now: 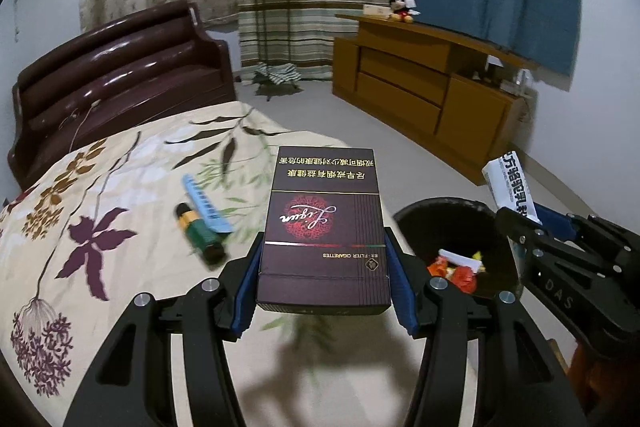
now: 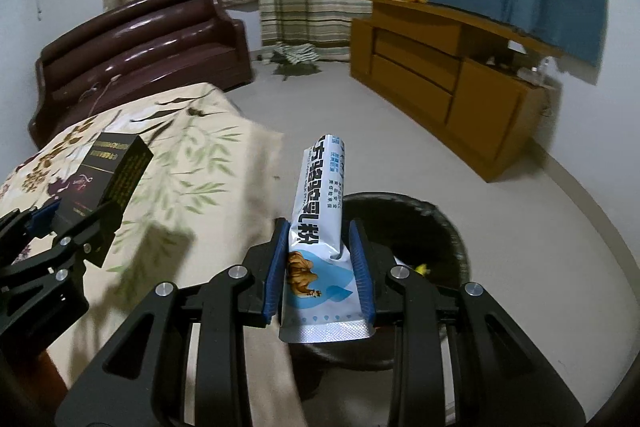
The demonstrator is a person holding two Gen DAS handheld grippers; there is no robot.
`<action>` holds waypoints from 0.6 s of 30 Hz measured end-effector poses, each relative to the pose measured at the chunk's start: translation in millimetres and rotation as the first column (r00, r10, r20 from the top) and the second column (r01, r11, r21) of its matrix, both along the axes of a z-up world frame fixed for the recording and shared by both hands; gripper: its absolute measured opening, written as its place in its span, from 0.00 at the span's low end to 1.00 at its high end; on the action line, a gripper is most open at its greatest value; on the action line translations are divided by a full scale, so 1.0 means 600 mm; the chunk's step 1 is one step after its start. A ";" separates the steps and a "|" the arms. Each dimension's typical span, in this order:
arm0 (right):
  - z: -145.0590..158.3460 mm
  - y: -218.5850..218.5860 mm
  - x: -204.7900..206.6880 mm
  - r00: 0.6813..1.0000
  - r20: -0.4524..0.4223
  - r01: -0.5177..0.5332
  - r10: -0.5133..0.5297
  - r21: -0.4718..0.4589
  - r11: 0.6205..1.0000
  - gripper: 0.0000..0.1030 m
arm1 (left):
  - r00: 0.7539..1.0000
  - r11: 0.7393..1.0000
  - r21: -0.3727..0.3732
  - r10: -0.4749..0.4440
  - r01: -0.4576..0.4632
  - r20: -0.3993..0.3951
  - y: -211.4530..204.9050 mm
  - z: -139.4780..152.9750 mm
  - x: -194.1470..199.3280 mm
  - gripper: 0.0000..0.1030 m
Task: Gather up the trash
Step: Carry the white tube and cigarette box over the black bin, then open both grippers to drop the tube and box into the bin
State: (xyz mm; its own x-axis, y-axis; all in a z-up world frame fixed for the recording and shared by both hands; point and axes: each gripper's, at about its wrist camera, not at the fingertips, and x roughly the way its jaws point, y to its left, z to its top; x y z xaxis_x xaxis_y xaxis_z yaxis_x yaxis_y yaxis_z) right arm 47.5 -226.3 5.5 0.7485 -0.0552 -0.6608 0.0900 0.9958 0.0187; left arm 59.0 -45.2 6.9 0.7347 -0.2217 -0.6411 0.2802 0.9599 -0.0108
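My left gripper (image 1: 324, 259) is shut on a dark maroon cigarette box (image 1: 324, 223) and holds it above the edge of the floral-covered table (image 1: 100, 227). My right gripper (image 2: 320, 259) is shut on a white and blue milk powder sachet (image 2: 320, 227), held upright beside a black trash bin (image 2: 440, 227). The bin (image 1: 452, 219) sits on the floor right of the table and holds colourful wrappers (image 1: 456, 267). A green and yellow tube (image 1: 200, 231) and a light blue strip (image 1: 208, 203) lie on the table. The right gripper with the sachet (image 1: 512, 187) shows at the right of the left wrist view.
A dark brown sofa (image 1: 120, 67) stands behind the table. A wooden cabinet (image 1: 432, 95) with a plush toy (image 1: 402, 9) is at the right wall. A plant stand (image 1: 272, 7) stands by the curtains. Grey floor (image 1: 340, 115) lies between them.
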 end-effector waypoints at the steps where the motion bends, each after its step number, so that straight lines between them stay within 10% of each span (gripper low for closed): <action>1: 0.000 -0.006 -0.001 1.000 0.001 0.007 -0.007 0.000 1.000 0.29 | 1.000 1.000 0.003 -0.009 0.009 0.000 -0.009 -0.001 0.000 0.53; 18: -0.023 -0.084 0.002 0.994 0.001 0.110 -0.110 -0.003 0.994 0.29 | 0.996 0.995 0.045 -0.087 0.087 0.001 -0.111 -0.023 0.023 0.53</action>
